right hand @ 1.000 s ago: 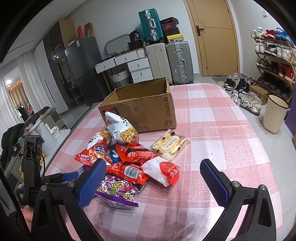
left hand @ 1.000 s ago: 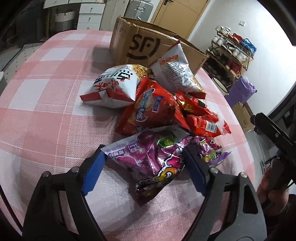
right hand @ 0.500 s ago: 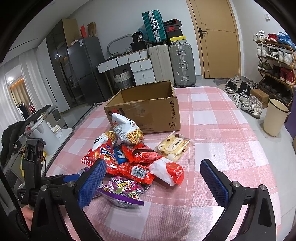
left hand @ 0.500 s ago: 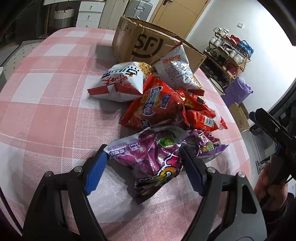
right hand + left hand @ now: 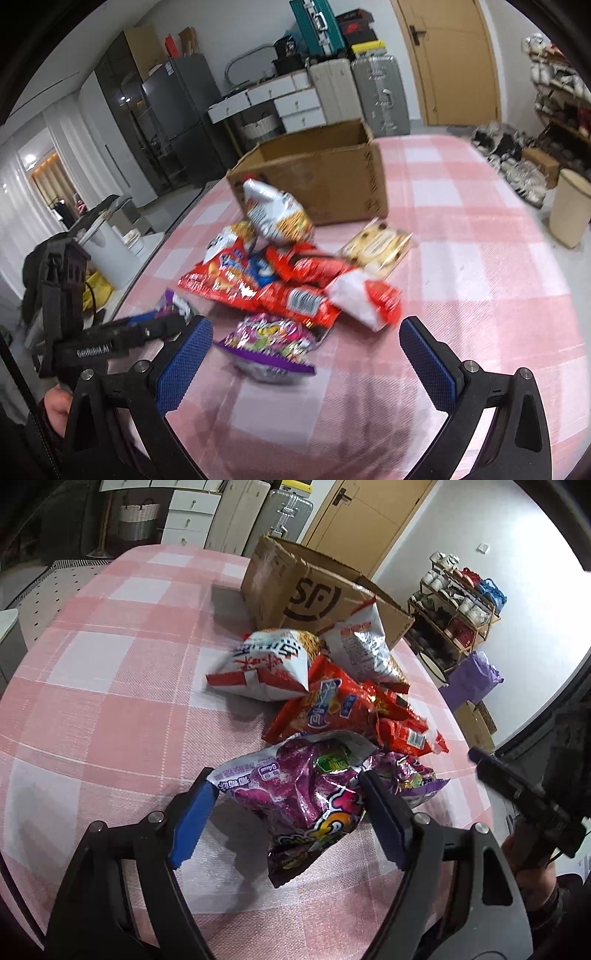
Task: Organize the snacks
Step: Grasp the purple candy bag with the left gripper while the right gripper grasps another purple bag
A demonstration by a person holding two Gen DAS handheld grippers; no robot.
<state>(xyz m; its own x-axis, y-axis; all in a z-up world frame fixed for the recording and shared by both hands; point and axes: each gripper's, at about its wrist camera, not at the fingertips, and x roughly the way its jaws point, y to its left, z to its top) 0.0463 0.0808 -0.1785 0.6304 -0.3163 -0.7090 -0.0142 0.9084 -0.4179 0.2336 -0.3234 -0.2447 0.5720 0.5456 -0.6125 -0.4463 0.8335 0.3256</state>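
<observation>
A heap of snack bags lies on the pink checked tablecloth [image 5: 110,709] in front of an open cardboard box [image 5: 314,590]. My left gripper [image 5: 291,812] is wide open with its blue pads on either side of a purple snack bag [image 5: 295,790]; I see no squeeze on it. A second purple bag [image 5: 269,339] lies nearest my right gripper [image 5: 306,358], which is open and empty above the cloth. Behind are red bags [image 5: 258,284], white bags [image 5: 269,664] and a beige biscuit pack [image 5: 376,243]. The box also shows in the right wrist view [image 5: 314,173].
The table edge falls away at the right, where a cream bin [image 5: 569,206] and a shoe rack [image 5: 454,605] stand on the floor. Suitcases [image 5: 358,92] and a white drawer unit [image 5: 280,103] stand by the far wall.
My left gripper has narrowed slightly around the purple bag and risen a little. My right gripper has moved forward toward the heap; its view is blurred by motion.
</observation>
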